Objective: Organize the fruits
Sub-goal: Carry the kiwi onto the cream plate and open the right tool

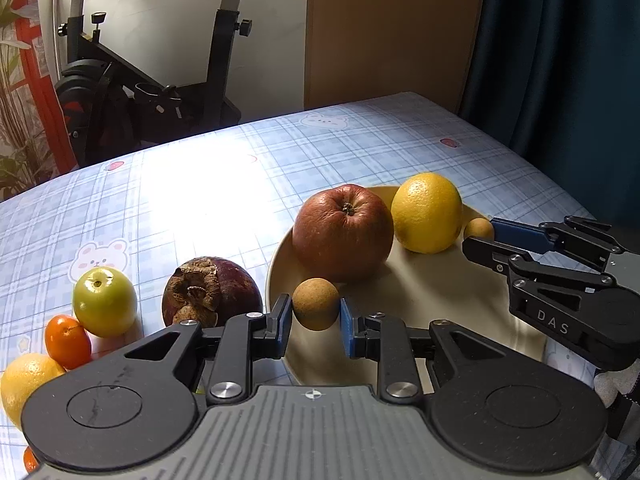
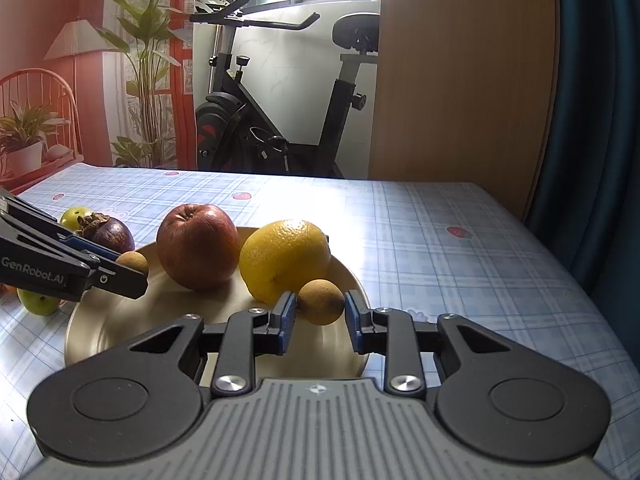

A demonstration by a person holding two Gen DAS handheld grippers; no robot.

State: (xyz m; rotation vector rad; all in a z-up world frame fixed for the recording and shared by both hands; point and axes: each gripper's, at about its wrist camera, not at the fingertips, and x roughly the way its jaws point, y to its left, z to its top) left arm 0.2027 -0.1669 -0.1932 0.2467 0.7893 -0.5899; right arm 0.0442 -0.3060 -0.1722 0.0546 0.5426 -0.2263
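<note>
My left gripper [image 1: 315,312] is shut on a small brown round fruit [image 1: 315,302], held just over the near left rim of a beige plate [image 1: 440,300]. A red apple [image 1: 342,232] and a yellow citrus [image 1: 426,212] lie on the plate. My right gripper [image 2: 320,310] is shut on a second small brown fruit [image 2: 321,300], low over the plate [image 2: 120,328] in front of the citrus [image 2: 285,258]. The right wrist view also shows the apple [image 2: 196,246] and the left gripper [image 2: 132,268] reaching in from the left. The right gripper [image 1: 480,235] shows at the plate's right edge.
On the checked tablecloth left of the plate lie a dark mangosteen [image 1: 212,292], a green apple [image 1: 105,302], a small orange fruit [image 1: 67,340] and a yellow citrus [image 1: 28,384]. An exercise bike [image 2: 280,120] and a wooden panel [image 2: 460,80] stand beyond the table's far edge.
</note>
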